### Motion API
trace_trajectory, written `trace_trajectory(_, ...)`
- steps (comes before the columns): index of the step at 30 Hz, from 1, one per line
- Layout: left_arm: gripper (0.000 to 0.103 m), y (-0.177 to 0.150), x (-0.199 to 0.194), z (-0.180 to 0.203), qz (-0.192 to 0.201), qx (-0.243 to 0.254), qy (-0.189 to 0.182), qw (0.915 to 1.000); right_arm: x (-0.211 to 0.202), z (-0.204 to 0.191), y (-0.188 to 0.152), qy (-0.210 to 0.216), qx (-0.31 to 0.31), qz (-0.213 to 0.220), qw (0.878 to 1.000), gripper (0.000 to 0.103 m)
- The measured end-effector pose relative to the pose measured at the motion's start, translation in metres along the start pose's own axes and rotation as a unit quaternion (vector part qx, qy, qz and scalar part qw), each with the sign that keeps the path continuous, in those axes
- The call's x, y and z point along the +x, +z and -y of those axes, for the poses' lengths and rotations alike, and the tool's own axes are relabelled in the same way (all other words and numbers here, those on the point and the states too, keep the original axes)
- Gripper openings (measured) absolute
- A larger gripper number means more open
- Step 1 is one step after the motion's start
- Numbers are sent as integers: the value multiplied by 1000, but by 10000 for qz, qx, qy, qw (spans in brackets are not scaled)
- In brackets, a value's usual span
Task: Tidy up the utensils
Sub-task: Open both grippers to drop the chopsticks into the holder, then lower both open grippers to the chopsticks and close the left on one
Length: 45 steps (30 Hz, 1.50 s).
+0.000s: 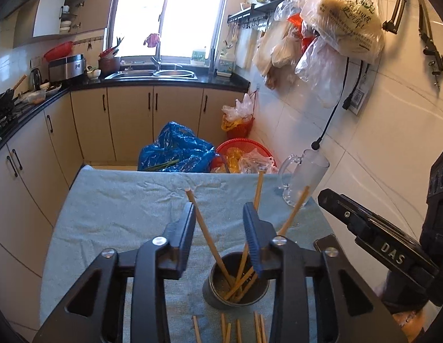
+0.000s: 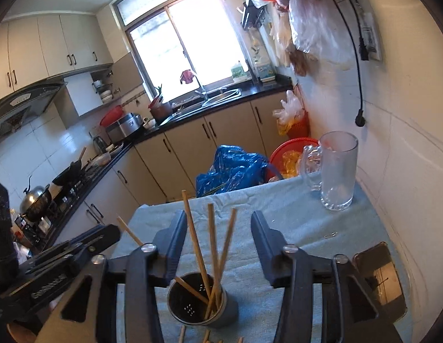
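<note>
A dark metal utensil cup (image 1: 235, 294) (image 2: 221, 311) stands on the light blue cloth (image 1: 121, 200) covering the table. Several wooden chopsticks (image 1: 210, 240) (image 2: 196, 243) lean in it, fanned apart. More loose chopsticks (image 1: 227, 328) (image 2: 207, 337) lie on the cloth at the near edge. My left gripper (image 1: 218, 214) hovers open above the cup, its fingers on either side of the upright sticks without pinching them. My right gripper (image 2: 218, 223) is likewise open over the cup, sticks rising between its fingers. Each gripper shows at the edge of the other's view.
A clear glass mug (image 1: 304, 177) (image 2: 335, 171) stands at the table's far right corner by the tiled wall. A phone (image 1: 327, 243) (image 2: 378, 280) lies at the right edge. A blue bag (image 1: 175, 148) and a red basket (image 1: 244, 148) sit on the floor beyond the table.
</note>
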<state>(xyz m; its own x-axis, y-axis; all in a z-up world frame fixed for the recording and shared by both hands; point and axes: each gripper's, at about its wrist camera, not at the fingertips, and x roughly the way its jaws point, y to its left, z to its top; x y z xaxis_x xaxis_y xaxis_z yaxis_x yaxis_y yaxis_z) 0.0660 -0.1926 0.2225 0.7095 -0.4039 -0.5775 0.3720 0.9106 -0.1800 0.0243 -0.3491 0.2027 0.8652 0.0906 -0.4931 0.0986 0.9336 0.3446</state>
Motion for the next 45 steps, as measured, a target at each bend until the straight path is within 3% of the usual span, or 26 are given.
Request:
trace_trajectory(12,49,-31,-73,-16,225,48,222,9995,-59,7,-9,-195,-190,91,9996,60)
trace_trajectory(24,50,-116,-111,-48,-252,-262,462,9983,-141,25,-39,-767,-642,-92,9949,70)
trace_trajectory(29,50,-156,-103,-51,-663,-308,379,9966,-176,35,-43,-1202,-976,-123,9879,82)
trace_trajectory(32,50,-184,-84,-42,-1089,-124,273,9936,-173,42,-57,-1435,-1214,-491,9810,85)
trace_trajectory(35,50,-208,-62,-26,-1461,221,146,9889,-154,45,-89,-1356,-1344,-1020,9763,85)
trace_trajectory(40,45,-234,-27,4,-1854,891,-17,9786,-100,50,-162,-742,-1083,-1908,9728,82)
trace_trajectory(43,44,-243,-11,15,-1950,1285,144,9722,-77,51,-189,-374,-760,-2189,9721,79)
trace_trajectory(45,35,-246,-2,16,-2055,1329,211,9693,-64,48,-200,-188,-604,-2306,9710,79)
